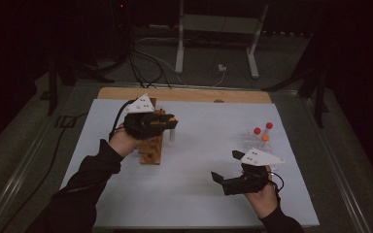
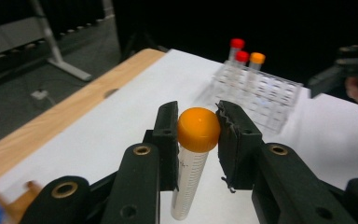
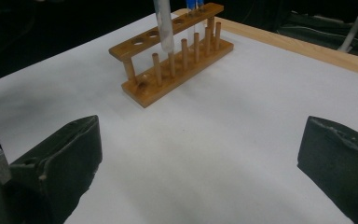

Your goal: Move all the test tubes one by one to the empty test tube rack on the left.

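The right gripper (image 1: 226, 167) rests low near the table's near edge, jaws spread wide with nothing between them. Farther in, the left gripper (image 2: 196, 140) pinches an orange-capped tube (image 2: 192, 170) just under its glossy domed cap; the frosted, graduated tube hangs upright beside the wooden rack (image 1: 151, 145). The clear plastic rack (image 2: 261, 95), holding two red-capped tubes and one orange, stands well across the white sheet, nearer the right hand.

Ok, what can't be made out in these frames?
- Orange-capped tube: bottom tip cut off by the left gripper view's lower edge.
- Wooden rack: far end hidden behind that gripper in the high view.
- Blue-capped tubes: cut off by the right gripper view's top edge.
- Clear rack: too small in the high view to count holes.
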`<state>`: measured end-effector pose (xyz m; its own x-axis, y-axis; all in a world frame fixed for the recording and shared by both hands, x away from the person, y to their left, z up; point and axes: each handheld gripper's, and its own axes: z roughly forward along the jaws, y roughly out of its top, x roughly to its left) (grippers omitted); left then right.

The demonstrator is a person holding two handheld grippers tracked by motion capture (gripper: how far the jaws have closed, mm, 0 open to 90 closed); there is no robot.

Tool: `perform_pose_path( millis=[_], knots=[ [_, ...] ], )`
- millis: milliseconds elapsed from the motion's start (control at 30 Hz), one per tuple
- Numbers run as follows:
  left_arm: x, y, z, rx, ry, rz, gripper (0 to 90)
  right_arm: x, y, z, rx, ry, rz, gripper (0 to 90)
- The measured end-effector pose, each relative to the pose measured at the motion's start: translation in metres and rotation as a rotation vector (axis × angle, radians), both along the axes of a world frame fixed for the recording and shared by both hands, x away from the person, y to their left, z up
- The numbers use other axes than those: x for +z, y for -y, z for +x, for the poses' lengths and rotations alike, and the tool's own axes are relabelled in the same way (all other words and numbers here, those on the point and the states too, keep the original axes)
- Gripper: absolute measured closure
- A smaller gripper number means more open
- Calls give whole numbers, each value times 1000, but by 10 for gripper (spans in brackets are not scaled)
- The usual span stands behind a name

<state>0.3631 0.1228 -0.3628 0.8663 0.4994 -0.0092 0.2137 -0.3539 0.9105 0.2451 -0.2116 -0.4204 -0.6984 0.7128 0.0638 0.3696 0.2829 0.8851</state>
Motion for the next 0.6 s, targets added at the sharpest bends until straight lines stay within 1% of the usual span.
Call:
perform_pose_path(
  millis=[33, 200, 267, 400, 467, 533, 600],
  knots=[
    [0, -3, 2, 10, -4, -2, 715, 0, 0, 0, -3, 1, 0, 0],
    [3, -15, 10, 57, 3, -3, 715, 0, 0, 0, 1, 3, -3, 0],
    [4, -20, 12, 78, 7, -12, 715, 0, 0, 0, 1, 1, 2, 0],
    [5, -31, 20, 124, 9, -8, 715, 0, 0, 0, 3, 3, 0, 0],
    [5, -36, 24, 144, 7, -8, 715, 0, 0, -1, 3, 5, 1, 0],
    [4, -40, 28, 170, 18, -1, 715, 0, 1, -1, 7, 4, 3, 0],
    [2, -46, 32, 191, 13, -7, 715, 0, 1, 0, 1, 7, 2, 0]
  ],
)
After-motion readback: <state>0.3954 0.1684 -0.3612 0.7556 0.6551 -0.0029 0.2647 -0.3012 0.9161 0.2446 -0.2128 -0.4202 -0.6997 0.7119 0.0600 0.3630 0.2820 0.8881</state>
